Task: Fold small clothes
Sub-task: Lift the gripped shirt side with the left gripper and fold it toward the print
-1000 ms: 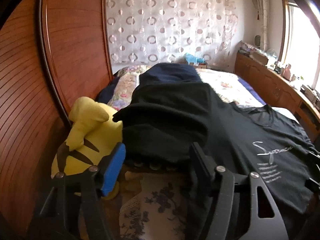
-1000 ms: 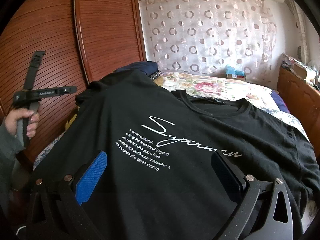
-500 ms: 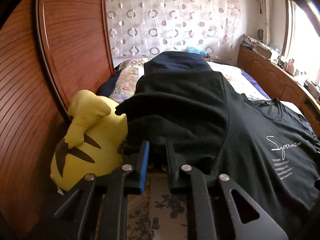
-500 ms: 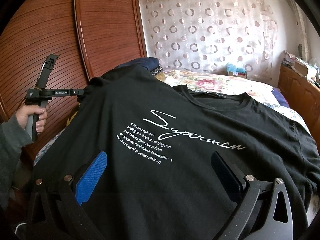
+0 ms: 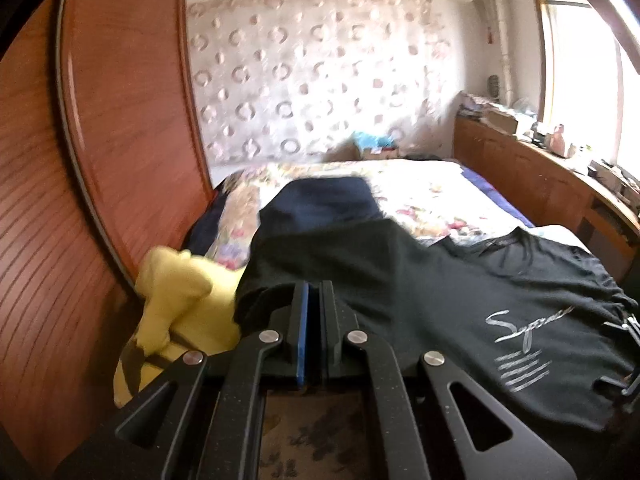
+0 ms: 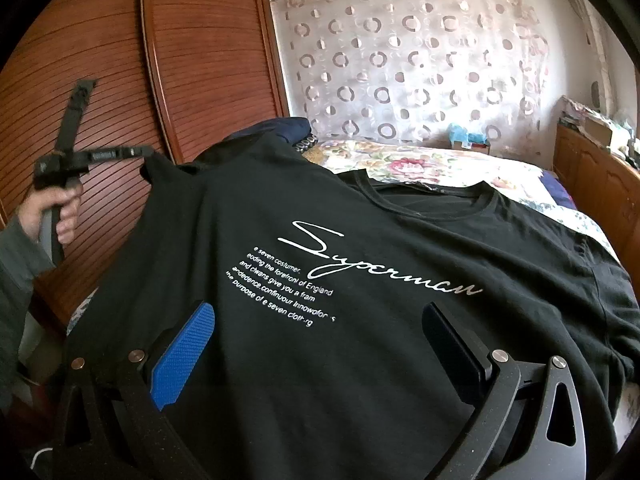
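A black T-shirt [image 6: 360, 240] with white "Superman" script lies chest-up across the bed. It also shows in the left wrist view [image 5: 460, 300]. My left gripper [image 5: 314, 300] is shut on the shirt's left sleeve edge and holds it raised off the bed. In the right wrist view the left gripper [image 6: 142, 152] shows at the far left, gripped by a hand, pulling that sleeve up. My right gripper [image 6: 316, 328] is open, its blue pad [image 6: 182, 356] and dark pad [image 6: 448, 344] spread over the shirt's lower front, holding nothing.
A yellow plush toy [image 5: 180, 304] lies by the wooden wardrobe doors [image 5: 100, 160] on the left. A navy garment [image 5: 324, 200] lies beyond the shirt on the floral bedspread [image 5: 432, 196]. A wooden cabinet [image 5: 540, 176] with clutter runs along the right under the window.
My left gripper closed from wide open onto the shirt's sleeve edge and lifted it upward. My right gripper stayed open over the shirt's lower front.
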Motion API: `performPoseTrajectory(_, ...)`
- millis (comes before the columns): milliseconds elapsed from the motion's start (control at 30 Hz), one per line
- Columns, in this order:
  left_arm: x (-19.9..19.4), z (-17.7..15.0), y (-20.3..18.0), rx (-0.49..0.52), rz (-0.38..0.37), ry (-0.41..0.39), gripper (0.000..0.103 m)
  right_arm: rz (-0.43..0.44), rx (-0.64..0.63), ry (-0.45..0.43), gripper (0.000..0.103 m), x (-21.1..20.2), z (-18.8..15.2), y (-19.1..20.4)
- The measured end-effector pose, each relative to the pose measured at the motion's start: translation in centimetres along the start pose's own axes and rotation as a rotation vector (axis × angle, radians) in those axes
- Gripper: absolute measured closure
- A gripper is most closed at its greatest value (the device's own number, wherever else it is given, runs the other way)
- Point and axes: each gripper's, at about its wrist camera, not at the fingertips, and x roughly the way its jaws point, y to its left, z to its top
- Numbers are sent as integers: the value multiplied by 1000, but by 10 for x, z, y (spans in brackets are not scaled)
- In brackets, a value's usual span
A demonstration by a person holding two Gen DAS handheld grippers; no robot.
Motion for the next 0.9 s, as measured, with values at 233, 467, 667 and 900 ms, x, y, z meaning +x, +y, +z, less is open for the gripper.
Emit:
performPoseTrajectory(233,-5,20,-44,47,-133,-20,98,-7,15,-8,0,-3,1,-8)
performPoseTrajectory(467,-11,9,-93,114,-255,12,98,-31,44,-25,0,-9,0,-17)
performPoseTrajectory(667,-40,8,-88,99,-241,-25,80,-44,55,-17,0,-5,0,-16)
performPoseTrajectory(900,-72,7,-45,56,-135,-101,32,-21,25,-11,0,-2,12,-13)
